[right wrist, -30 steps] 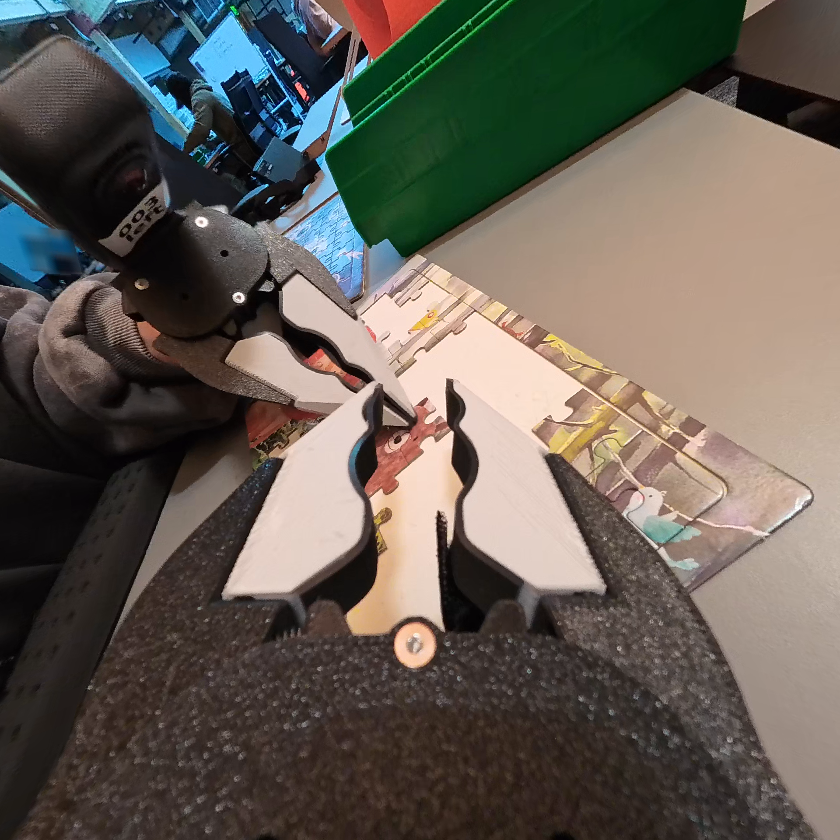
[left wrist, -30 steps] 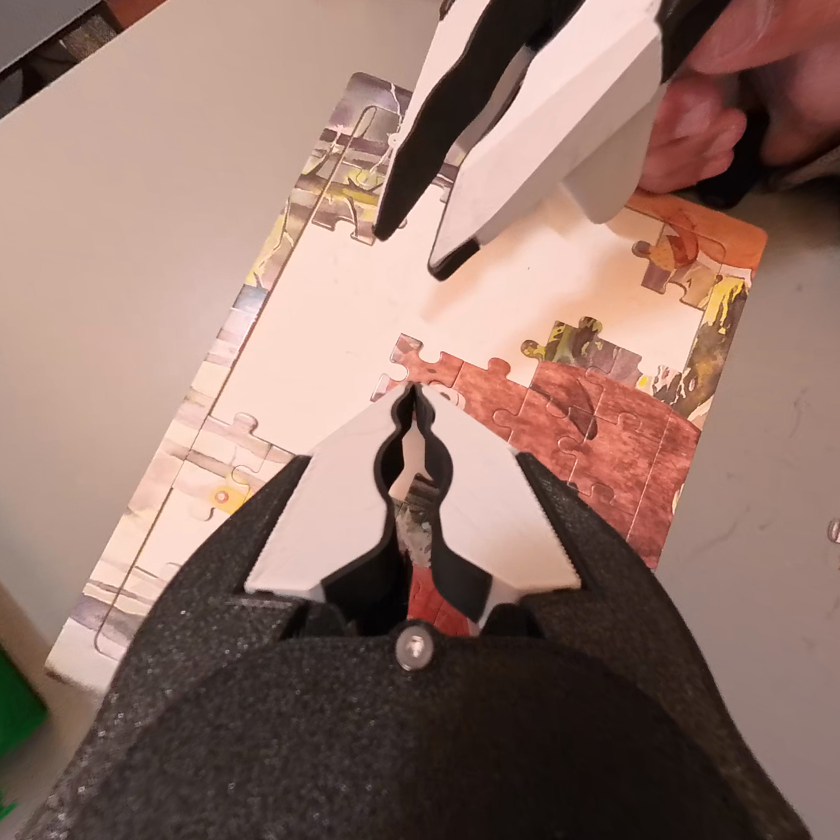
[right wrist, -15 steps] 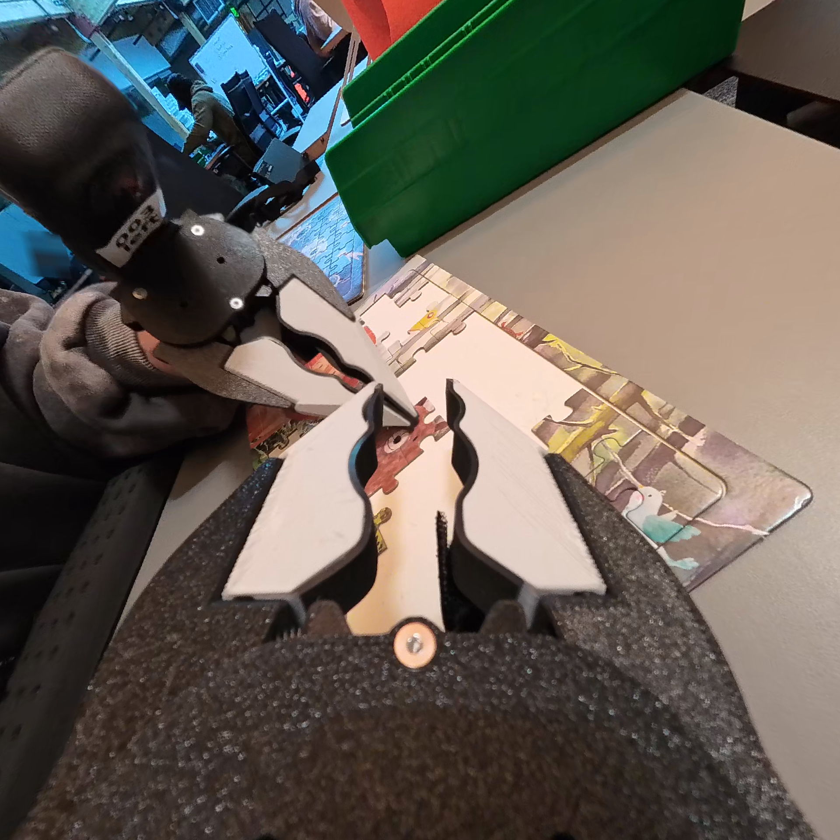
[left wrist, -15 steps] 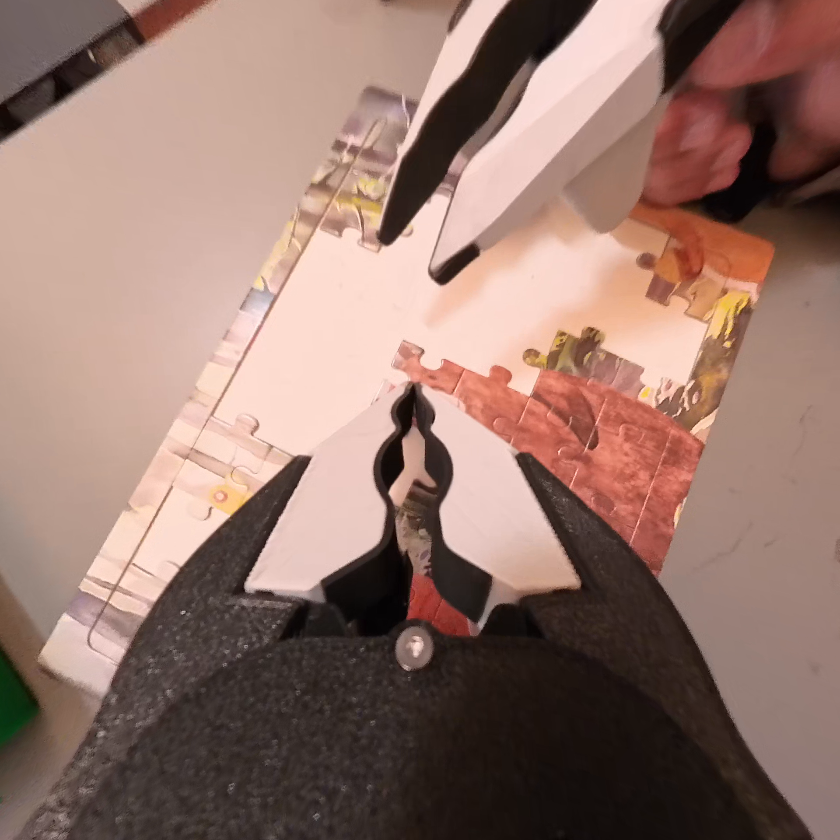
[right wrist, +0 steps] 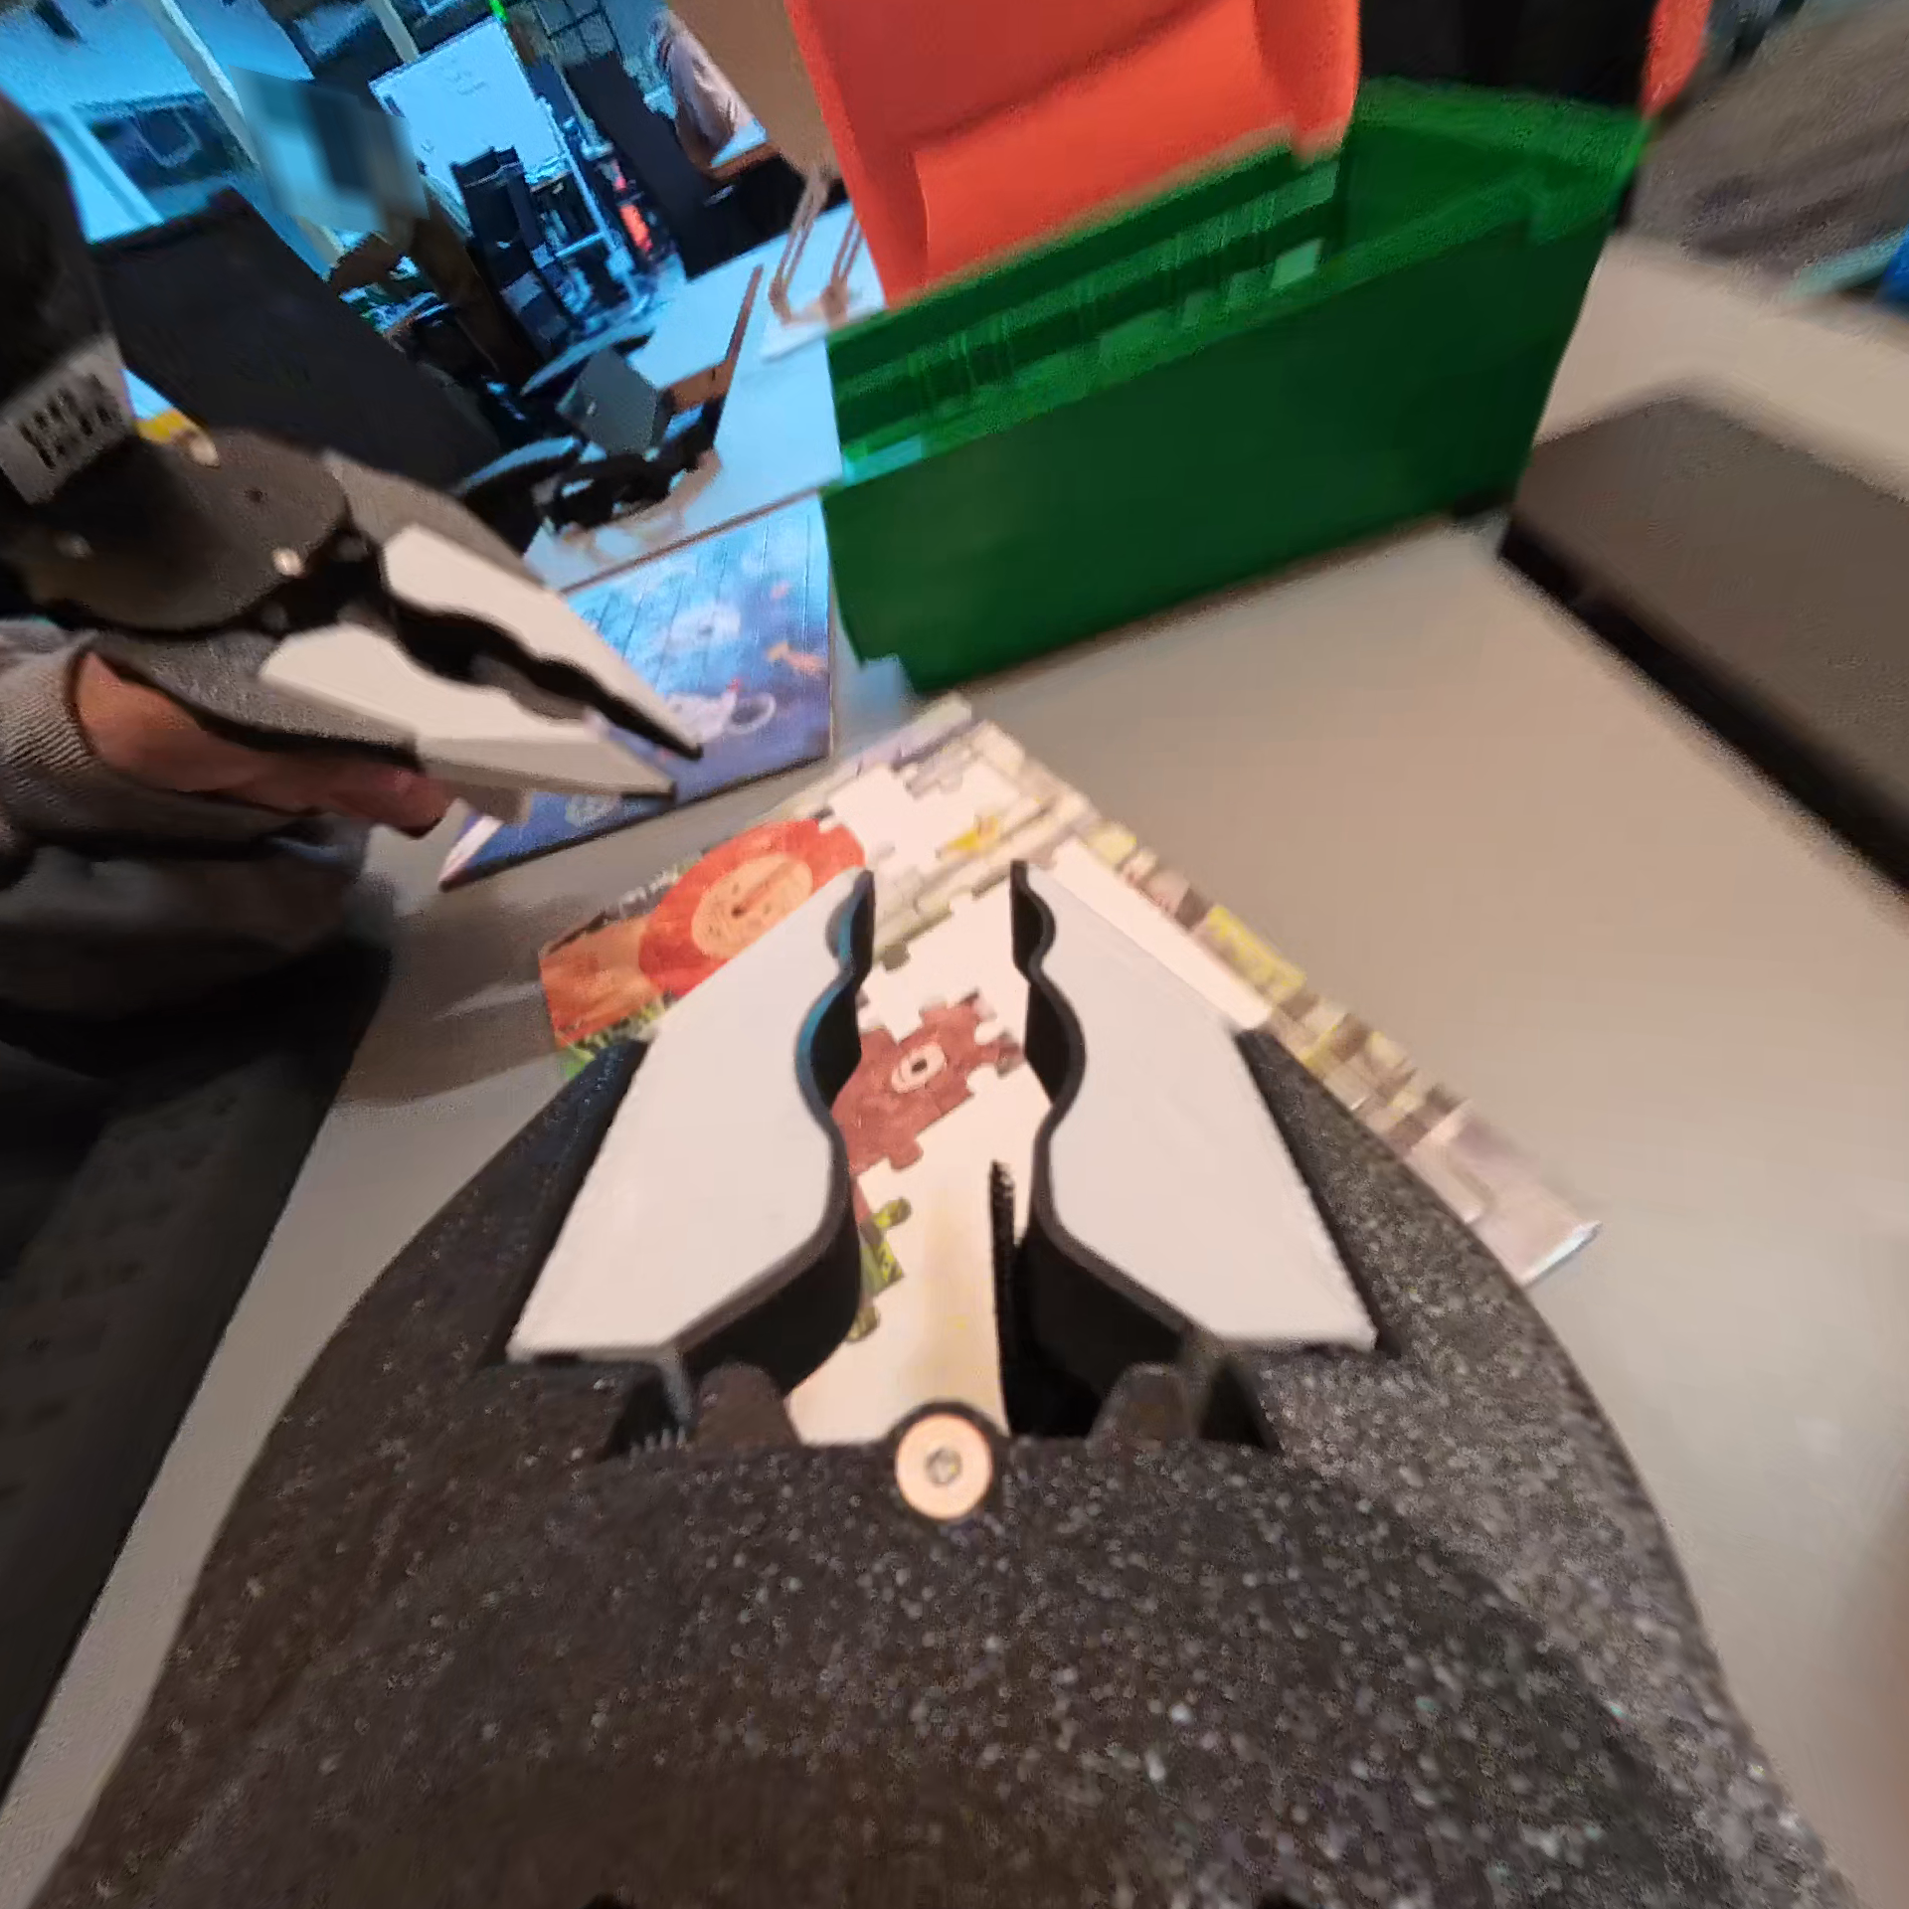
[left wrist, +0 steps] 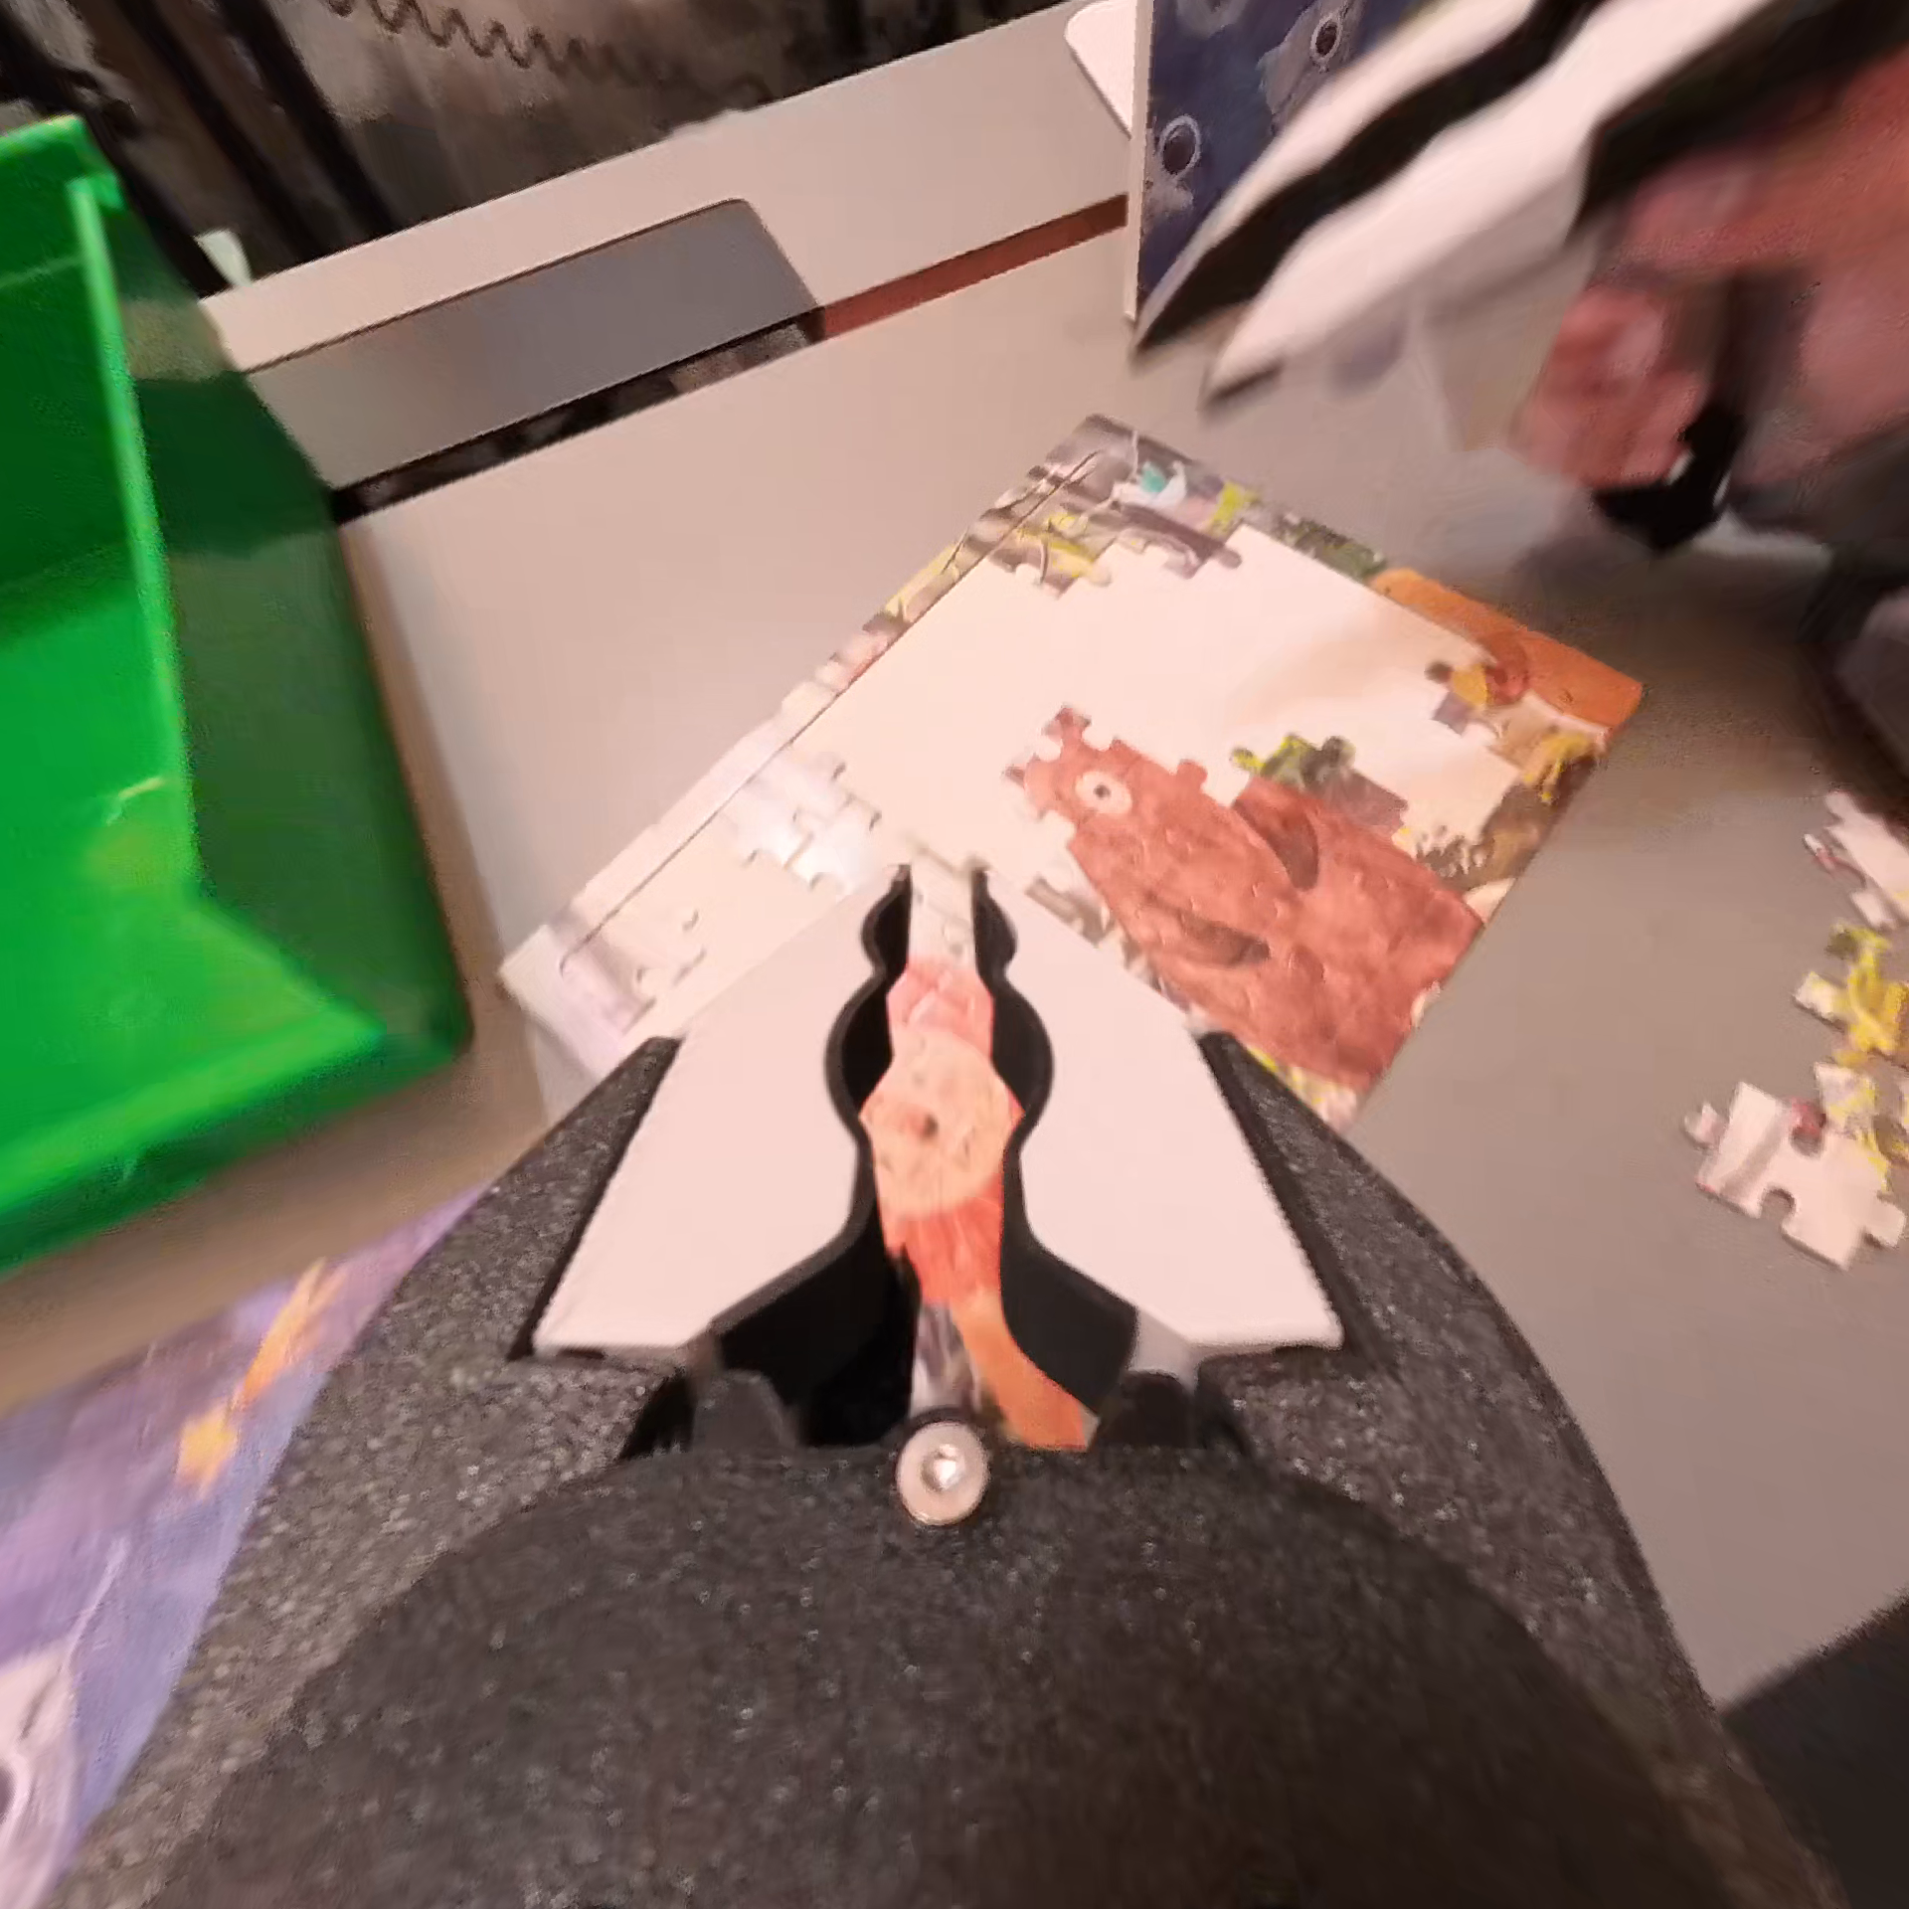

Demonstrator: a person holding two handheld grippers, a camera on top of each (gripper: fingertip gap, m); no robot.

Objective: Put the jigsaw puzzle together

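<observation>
Hovering both grippers above the puzzle board (left wrist: 1167,661), you hold nothing: the left gripper (left wrist: 940,878) has its fingertips nearly together with only a slit between, the right gripper (right wrist: 940,878) stands apart and empty. The board lies flat on the table (right wrist: 1395,785), partly filled, with the brown bear (left wrist: 1240,878) already set. The loose pieces (left wrist: 1797,1178) lie on the table to its right, near the edge. Sweeping low there could, I judge, knock them off or shove the board. The green bin (left wrist: 155,723) crowds the left side and a second puzzle (right wrist: 723,640) lies beside it; the open table beyond the board gives freer room.
</observation>
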